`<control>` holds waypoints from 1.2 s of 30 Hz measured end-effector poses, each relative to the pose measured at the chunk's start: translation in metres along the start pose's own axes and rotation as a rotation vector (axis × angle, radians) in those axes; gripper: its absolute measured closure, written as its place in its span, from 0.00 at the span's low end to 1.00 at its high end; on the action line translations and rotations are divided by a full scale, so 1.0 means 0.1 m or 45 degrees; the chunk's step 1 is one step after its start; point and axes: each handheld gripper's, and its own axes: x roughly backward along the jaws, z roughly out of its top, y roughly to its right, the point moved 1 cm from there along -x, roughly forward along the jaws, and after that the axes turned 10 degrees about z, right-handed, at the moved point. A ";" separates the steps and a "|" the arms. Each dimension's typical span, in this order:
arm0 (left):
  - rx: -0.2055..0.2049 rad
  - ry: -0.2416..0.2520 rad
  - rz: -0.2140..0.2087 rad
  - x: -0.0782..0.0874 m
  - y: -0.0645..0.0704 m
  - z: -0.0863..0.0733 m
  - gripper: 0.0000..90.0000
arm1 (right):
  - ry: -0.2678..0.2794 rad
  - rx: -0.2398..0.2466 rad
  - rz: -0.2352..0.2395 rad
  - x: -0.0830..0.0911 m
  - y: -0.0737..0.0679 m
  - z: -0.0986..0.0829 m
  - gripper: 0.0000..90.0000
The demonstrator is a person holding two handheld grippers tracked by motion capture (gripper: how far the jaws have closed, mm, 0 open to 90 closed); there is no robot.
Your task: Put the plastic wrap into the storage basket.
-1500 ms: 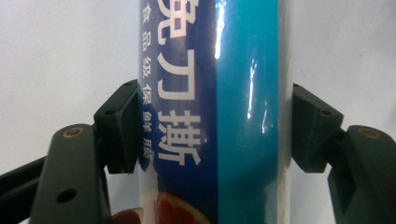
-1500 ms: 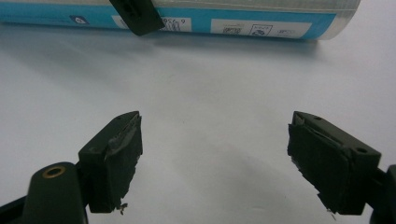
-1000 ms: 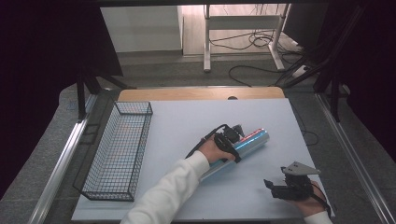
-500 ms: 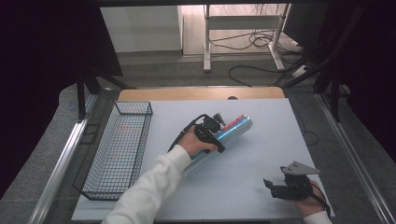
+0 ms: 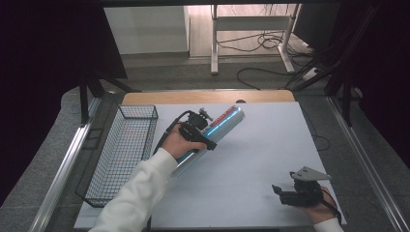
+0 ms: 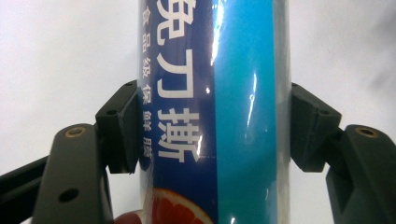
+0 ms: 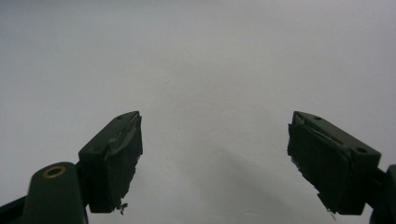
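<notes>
White table [image 5: 261, 159]: left gripper [image 5: 200, 130] fingers clamp blue tube [image 6: 215, 112] mid-length; right gripper [image 7: 215, 161] fingers spread, empty.

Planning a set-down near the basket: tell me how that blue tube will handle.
The blue tube, clamped in the left gripper, looks rigid. Its round shape suggests it may roll once released. The glossy wrap probably makes it slippery.

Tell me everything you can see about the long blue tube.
The long blue tube is a glossy cylinder wrapped in film, with light and dark blue bands, white Chinese characters, a citrus picture and a red strip. It lies diagonally, far end pointing up-right, over the white table, clamped across its middle by the left hand-held gripper.
</notes>
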 end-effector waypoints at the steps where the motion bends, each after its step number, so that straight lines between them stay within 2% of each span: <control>1: 0.007 0.006 0.008 0.04 -0.03 -0.03 0.35 | 0.003 -0.003 0.002 0.00 0.00 0.00 0.20; 8: 0.061 0.043 0.047 0.30 -0.22 -0.21 0.35 | 0.007 0.004 0.005 0.00 -0.01 0.02 0.20; 15: 0.103 0.066 0.080 0.48 -0.38 -0.32 0.35 | 0.008 0.013 0.012 -0.02 -0.02 0.05 0.20; 28: 0.178 0.092 0.130 0.70 -0.63 -0.48 0.35 | 0.013 0.013 0.008 -0.02 -0.02 0.05 0.20; 32: 0.229 0.115 0.148 0.78 -0.74 -0.57 0.35 | 0.013 0.012 0.009 -0.01 -0.02 0.06 0.20; 36: 0.277 0.107 0.186 0.84 -0.86 -0.67 0.35 | 0.016 0.010 0.008 -0.02 -0.02 0.06 0.20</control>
